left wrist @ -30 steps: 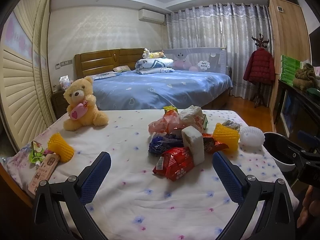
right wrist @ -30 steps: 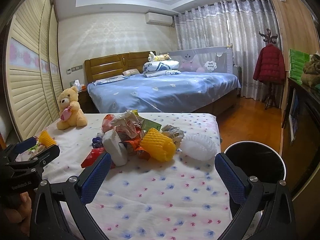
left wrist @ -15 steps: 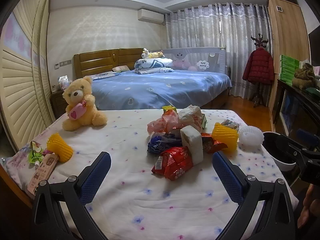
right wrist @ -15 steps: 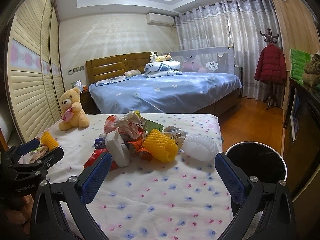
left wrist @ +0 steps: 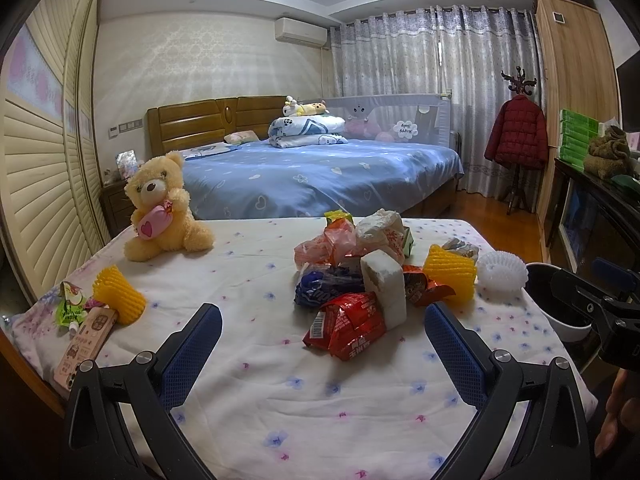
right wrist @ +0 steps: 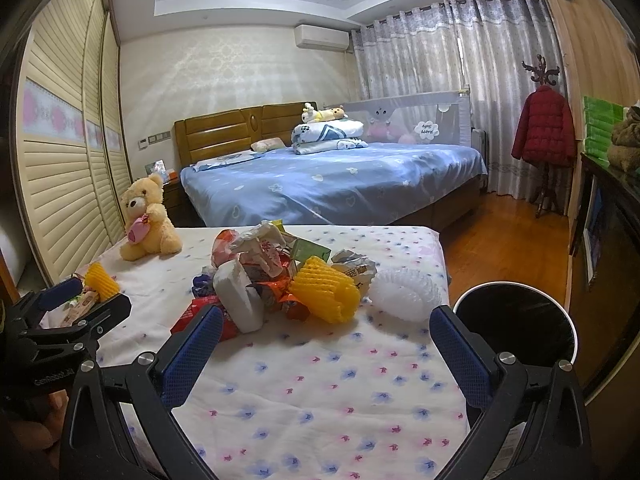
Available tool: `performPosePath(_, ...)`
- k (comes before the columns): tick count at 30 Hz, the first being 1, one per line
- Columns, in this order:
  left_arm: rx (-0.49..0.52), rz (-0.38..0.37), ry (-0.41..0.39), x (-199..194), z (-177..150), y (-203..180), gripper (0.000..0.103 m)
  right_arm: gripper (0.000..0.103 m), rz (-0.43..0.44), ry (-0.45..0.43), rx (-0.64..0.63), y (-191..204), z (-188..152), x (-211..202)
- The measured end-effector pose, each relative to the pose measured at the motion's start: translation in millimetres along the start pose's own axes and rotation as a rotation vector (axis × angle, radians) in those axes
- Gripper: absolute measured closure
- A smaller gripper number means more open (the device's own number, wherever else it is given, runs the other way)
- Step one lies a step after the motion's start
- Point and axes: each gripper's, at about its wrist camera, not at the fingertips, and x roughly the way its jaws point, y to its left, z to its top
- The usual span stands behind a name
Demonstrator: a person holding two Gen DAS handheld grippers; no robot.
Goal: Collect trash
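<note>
A pile of trash lies on the flowered bedspread (left wrist: 248,360): a red snack wrapper (left wrist: 346,330), a white foam block (left wrist: 384,282), a dark blue wrapper (left wrist: 324,286), a yellow foam net (left wrist: 450,276) and a white foam net (left wrist: 502,276). In the right wrist view the yellow net (right wrist: 324,294) and white net (right wrist: 404,294) sit ahead. My left gripper (left wrist: 322,354) is open and empty, short of the red wrapper. My right gripper (right wrist: 326,354) is open and empty, short of the pile. A black round bin (right wrist: 516,326) stands off the bed's right edge.
A teddy bear (left wrist: 160,208) sits at the far left. Another yellow foam net (left wrist: 118,294), a green packet (left wrist: 70,308) and a pink box (left wrist: 86,340) lie at the left edge. A large blue bed (left wrist: 320,176) and a coat stand (left wrist: 518,140) are behind.
Both grippers have drifted slightly; the right view has shifted a little so the pile sits nearer the centre. Nothing was grasped.
</note>
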Motion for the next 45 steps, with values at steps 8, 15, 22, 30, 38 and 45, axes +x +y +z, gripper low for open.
performPosePath(8, 0.000, 0.000, 0.000, 0, 0, 0, 0.001, 0.000, 0.004, 0.003, 0.002, 1, -1, 1)
performPosePath(15, -0.001, -0.001, 0.006, 2, -2, 0, 0.001, 0.000, 0.011, 0.010, 0.004, 1, -2, 4)
performPosePath(22, -0.003, -0.005, 0.036, 13, -4, 6, 0.001, 0.000, 0.026, 0.042, 0.018, -3, -4, 15)
performPosePath(30, -0.023, -0.014, 0.109, 37, -5, 15, 0.002, 0.001, 0.059, 0.089, 0.023, -5, -5, 37)
performPosePath(38, -0.011, -0.032, 0.183, 74, -2, 15, 0.005, 0.014, 0.085, 0.181, 0.046, -11, -8, 79)
performPosePath(45, -0.013, -0.068, 0.258, 117, 1, 14, 0.014, 0.025, 0.095, 0.274, 0.069, -19, -7, 128)
